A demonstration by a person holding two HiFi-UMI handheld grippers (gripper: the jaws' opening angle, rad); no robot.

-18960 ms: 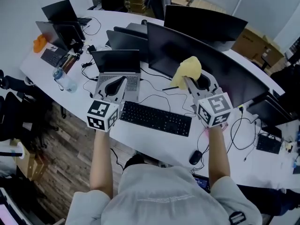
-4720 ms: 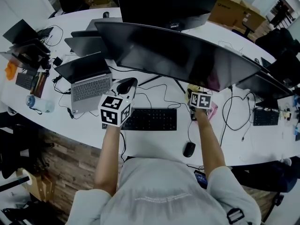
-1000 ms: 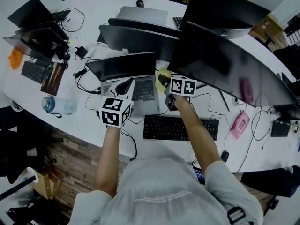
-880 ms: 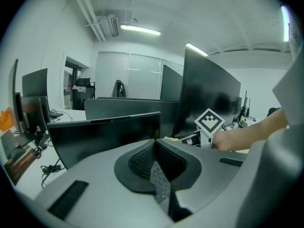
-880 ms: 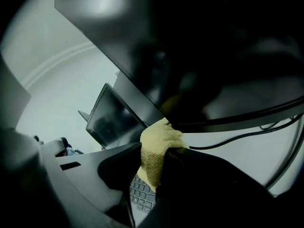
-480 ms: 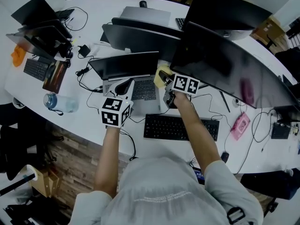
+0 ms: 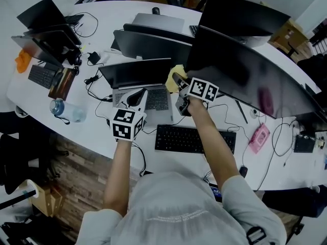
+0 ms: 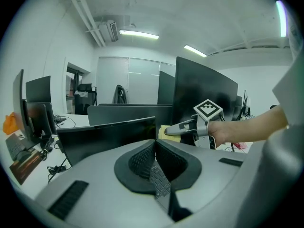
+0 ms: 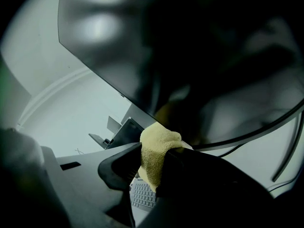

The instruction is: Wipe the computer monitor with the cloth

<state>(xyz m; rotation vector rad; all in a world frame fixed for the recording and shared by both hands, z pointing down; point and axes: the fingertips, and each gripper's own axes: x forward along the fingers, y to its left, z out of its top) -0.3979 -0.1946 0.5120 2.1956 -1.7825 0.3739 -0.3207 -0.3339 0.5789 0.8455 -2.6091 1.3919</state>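
Wiping pass: cloth [image 7: 175,73], clamped in right gripper [image 7: 178,80], has been carried leftward to monitor [image 7: 240,75] left edge; lower band judged covered. Left gripper [image 7: 137,95] held closed, empty, over laptop [image 7: 155,100].

yellow cloth [image 7: 176,76] bunched up at wide dark monitor [image 7: 245,73] left edge.

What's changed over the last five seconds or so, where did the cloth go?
The right tongs carried the yellow cloth from the lower right part of the monitor across to its left edge, beside the laptop. Nothing was taken up or let go: they stay shut on the cloth. The left tongs stay shut and empty over the laptop.
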